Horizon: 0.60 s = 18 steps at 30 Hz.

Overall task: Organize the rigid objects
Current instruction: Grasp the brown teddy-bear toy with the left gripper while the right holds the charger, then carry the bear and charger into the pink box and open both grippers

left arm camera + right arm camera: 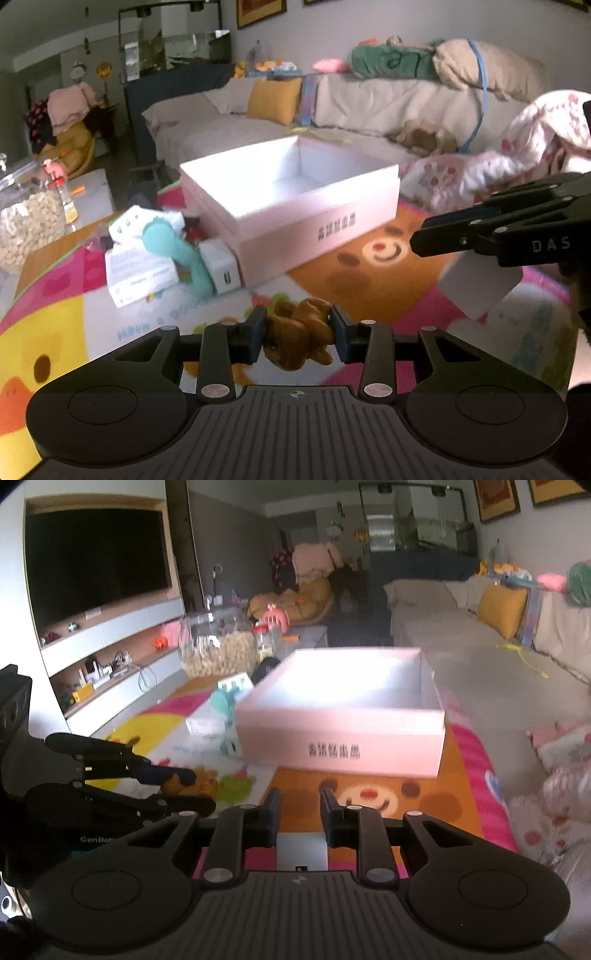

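The left hand-held gripper [299,338] squeezes a small brown toy bear [299,341]; the right hand-held gripper [298,812] pinches a flat white card [302,851]; bare colourful play mat [332,288] lies before the open white cardboard box's [291,210] near edge.

Room dim, daylight flat and soft. White box [291,192] ahead of both grippers overexposed, inner walls glaring, detail washed out. Motion blur smears box edges, printed mat [110,310], clutter left of left gripper. Fisheye bends room at edges, corners vignetted dark. Gripper bodies nearest lens sharp, unlit
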Each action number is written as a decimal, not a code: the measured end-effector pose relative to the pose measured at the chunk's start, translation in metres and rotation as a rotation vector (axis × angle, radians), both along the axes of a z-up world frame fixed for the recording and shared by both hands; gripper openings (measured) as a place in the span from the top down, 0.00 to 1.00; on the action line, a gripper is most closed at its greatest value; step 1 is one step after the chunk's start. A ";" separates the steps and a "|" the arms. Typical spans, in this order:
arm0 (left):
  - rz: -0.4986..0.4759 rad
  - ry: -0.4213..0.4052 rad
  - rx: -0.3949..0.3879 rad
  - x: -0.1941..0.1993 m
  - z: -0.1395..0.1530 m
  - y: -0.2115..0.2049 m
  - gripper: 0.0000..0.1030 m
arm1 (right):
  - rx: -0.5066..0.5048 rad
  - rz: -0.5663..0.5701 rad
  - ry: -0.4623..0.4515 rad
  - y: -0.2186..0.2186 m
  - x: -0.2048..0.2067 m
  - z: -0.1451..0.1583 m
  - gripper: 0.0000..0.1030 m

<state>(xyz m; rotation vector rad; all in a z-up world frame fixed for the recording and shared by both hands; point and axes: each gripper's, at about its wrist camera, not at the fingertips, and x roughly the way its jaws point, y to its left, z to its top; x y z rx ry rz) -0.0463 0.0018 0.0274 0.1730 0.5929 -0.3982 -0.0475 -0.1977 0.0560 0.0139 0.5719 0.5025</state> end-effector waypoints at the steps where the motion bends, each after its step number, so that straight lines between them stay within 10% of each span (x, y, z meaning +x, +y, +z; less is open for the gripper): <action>1: 0.000 -0.006 -0.009 0.001 0.003 0.000 0.60 | 0.002 -0.009 -0.006 -0.001 0.002 0.002 0.78; 5: -0.003 -0.033 -0.041 0.005 0.017 0.001 0.60 | 0.032 -0.046 -0.022 -0.008 0.010 0.015 0.79; 7: -0.003 -0.053 -0.054 0.006 0.025 0.001 0.60 | 0.058 -0.062 -0.043 -0.013 0.012 0.024 1.00; 15: 0.007 -0.112 -0.085 0.012 0.049 0.003 0.60 | 0.066 -0.095 -0.113 -0.021 0.020 0.050 0.98; 17: 0.010 -0.077 -0.082 0.011 0.040 0.002 0.59 | 0.025 -0.059 -0.101 -0.018 0.015 0.044 0.80; 18: 0.013 -0.061 -0.081 0.010 0.035 0.003 0.59 | 0.014 -0.029 -0.080 -0.016 0.011 0.039 0.52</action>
